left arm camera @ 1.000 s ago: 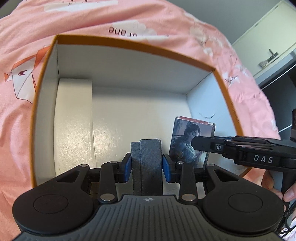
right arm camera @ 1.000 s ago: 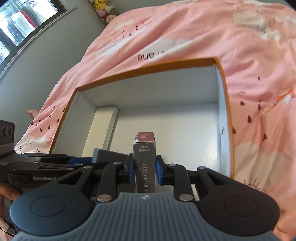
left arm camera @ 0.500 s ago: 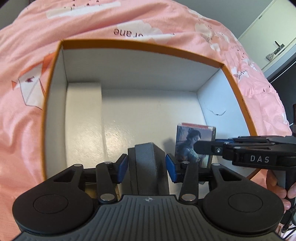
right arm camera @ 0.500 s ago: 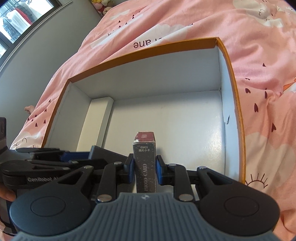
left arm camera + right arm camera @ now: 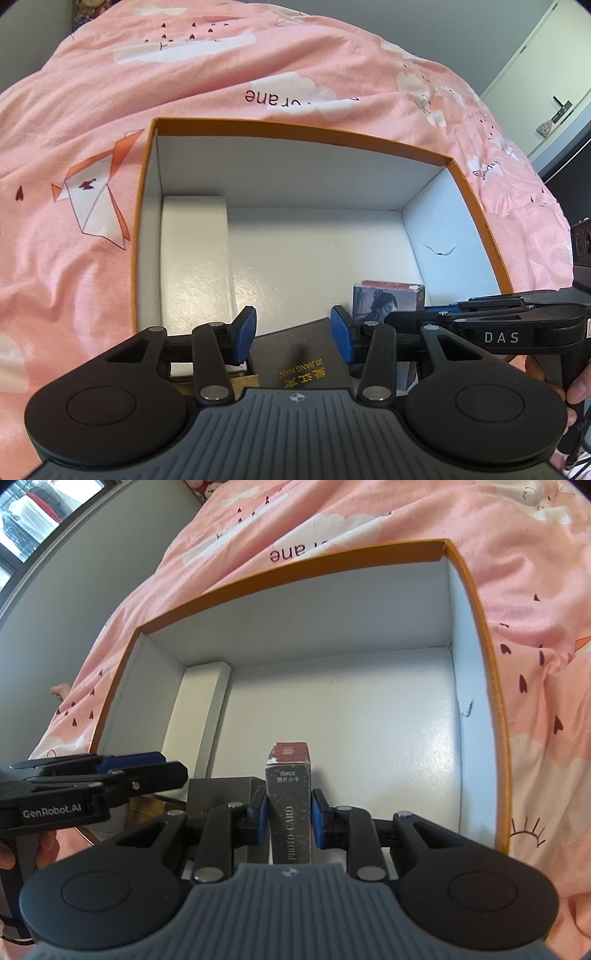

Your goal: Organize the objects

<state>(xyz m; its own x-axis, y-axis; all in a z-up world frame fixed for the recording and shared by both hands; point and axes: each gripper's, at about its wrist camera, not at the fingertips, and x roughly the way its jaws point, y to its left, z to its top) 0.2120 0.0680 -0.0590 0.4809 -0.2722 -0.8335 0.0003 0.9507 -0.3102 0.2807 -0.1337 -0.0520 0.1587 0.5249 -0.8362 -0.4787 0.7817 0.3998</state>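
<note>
An open white box with an orange rim (image 5: pixel 295 133) lies on the pink bedspread. My left gripper (image 5: pixel 293 334) is open; a dark grey box with gold lettering (image 5: pixel 303 358) lies flat below its fingers at the near edge. My right gripper (image 5: pixel 289 818) is shut on a photo-card box (image 5: pixel 290 805) and holds it upright over the white box's near right part. The photo-card box (image 5: pixel 388 299) and right gripper also show in the left wrist view. The dark grey box (image 5: pixel 218 792) shows left of the card box in the right wrist view.
A white insert block (image 5: pixel 195 254) lies along the box's left wall. The right inner wall has a small tear (image 5: pixel 439 251). The pink bedspread (image 5: pixel 74 147) surrounds the box. A cupboard door (image 5: pixel 546 66) stands at the far right.
My left gripper opened and drew back upward; the dark grey box it held now lies flat below it. My right gripper kept hold of the photo-card box and rose slightly.
</note>
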